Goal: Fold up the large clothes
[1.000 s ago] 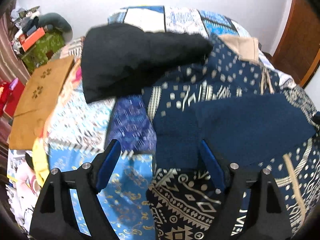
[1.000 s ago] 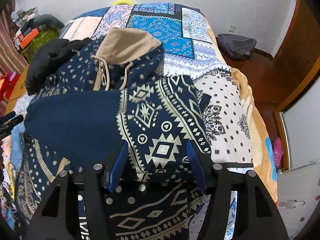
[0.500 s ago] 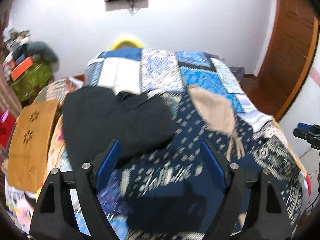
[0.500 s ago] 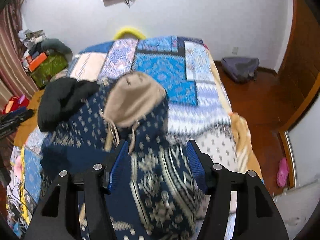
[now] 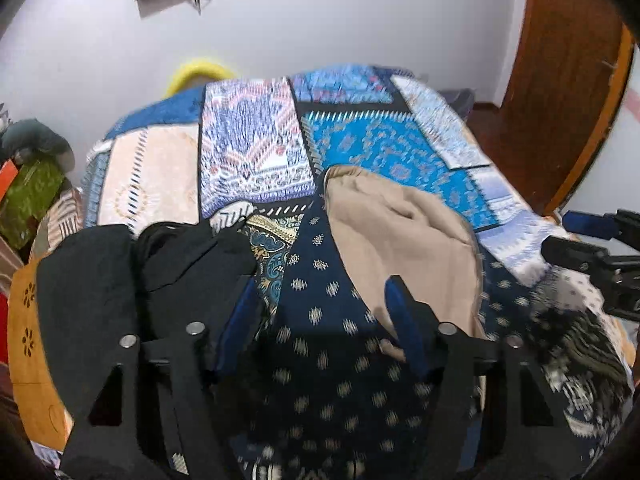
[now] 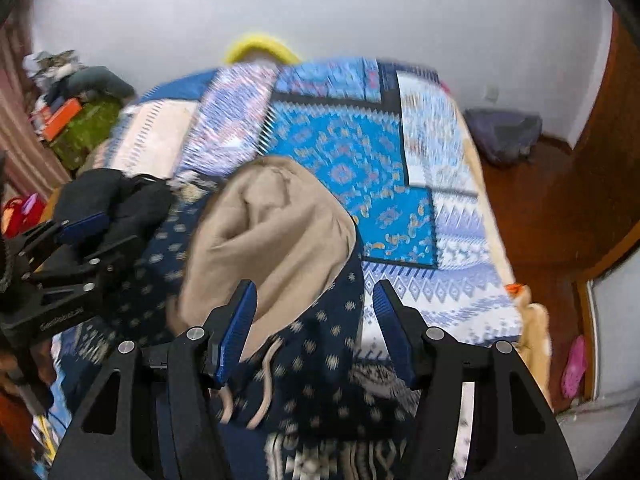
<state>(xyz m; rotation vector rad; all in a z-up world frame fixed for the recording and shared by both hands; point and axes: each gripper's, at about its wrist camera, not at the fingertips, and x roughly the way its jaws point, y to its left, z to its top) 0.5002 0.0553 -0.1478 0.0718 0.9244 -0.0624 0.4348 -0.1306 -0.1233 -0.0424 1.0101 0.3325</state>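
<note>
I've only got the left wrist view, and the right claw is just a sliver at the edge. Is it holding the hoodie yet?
Observer: No. The right claw is open, poised over the hoodie's navy edge beside the hood.
Operator: Where are the drawstrings?
Observer: Two beige drawstrings hang from the hood's opening, near that claw's left-hand finger.
Operator: Anything on the floor that side?
Observer: A pink slipper lies on the floor right of the bed.

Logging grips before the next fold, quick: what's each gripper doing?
Left gripper: open, just been closing, holds nothing, over the hoodie.
Right gripper: open, holds nothing.
</note>
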